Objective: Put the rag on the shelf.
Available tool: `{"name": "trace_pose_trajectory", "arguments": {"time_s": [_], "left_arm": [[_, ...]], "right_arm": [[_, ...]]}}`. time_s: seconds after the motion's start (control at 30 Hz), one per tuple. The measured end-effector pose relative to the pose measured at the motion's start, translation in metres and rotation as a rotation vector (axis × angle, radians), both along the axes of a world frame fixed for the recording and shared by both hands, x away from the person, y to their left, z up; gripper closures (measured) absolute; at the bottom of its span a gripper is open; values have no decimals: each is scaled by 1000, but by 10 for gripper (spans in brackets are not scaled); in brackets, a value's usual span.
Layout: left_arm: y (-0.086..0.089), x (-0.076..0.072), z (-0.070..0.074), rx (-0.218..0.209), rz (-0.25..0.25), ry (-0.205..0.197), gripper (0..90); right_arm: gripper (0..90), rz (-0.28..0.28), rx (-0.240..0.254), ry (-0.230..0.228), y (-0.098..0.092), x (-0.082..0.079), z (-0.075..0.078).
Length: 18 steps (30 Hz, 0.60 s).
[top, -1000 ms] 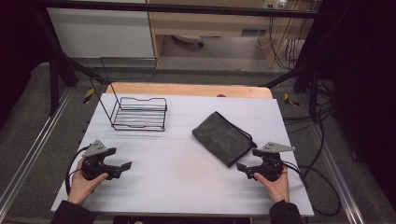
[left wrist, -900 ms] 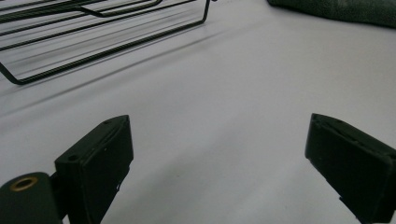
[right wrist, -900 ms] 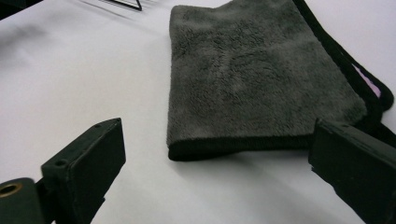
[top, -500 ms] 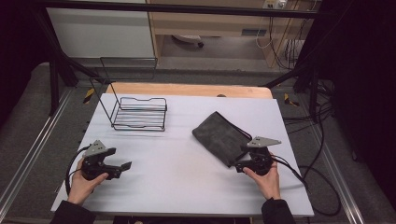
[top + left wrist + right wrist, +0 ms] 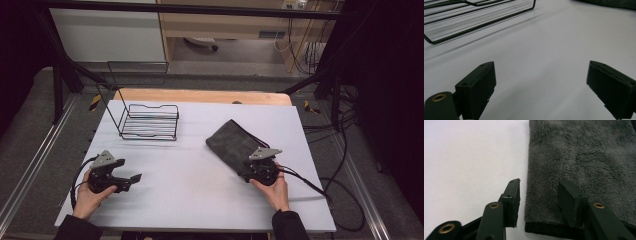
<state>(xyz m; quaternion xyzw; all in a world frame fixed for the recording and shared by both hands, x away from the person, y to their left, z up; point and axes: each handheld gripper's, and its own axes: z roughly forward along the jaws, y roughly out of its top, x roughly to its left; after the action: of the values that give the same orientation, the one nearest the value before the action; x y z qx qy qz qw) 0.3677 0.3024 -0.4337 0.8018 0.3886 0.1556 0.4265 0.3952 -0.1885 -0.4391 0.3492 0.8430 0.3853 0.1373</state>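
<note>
1. Broadly, the white surface (image 5: 200,185) carries a wire rack (image 5: 149,121) far left and a grey towel (image 5: 235,142) right of centre.
2. Right tool (image 5: 539,192) straddles the towel's near corner, jaws just been closing (probably not yet pinching); its own view shows the hem.
3. Left tool (image 5: 541,87) rests spread, idle.

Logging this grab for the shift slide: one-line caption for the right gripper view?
Right gripper closing over the near corner of the grey towel on the white table.
</note>
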Motion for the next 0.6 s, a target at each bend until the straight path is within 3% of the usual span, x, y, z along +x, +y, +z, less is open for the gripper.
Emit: {"name": "trace_pose_trajectory", "arguments": {"time_s": [0.27,0.33,0.6], "left_arm": [[-1,0,0,6,-3,1,88],[-1,0,-1,6,-3,2,88],[-1,0,-1,9,-3,4,90]], "right_arm": [[631,-6,-50,-39,4,-1,-8],[694,-8,-73,-58,5,-2,-9],[824,-25,-70,-48,3,2,-6]]}}
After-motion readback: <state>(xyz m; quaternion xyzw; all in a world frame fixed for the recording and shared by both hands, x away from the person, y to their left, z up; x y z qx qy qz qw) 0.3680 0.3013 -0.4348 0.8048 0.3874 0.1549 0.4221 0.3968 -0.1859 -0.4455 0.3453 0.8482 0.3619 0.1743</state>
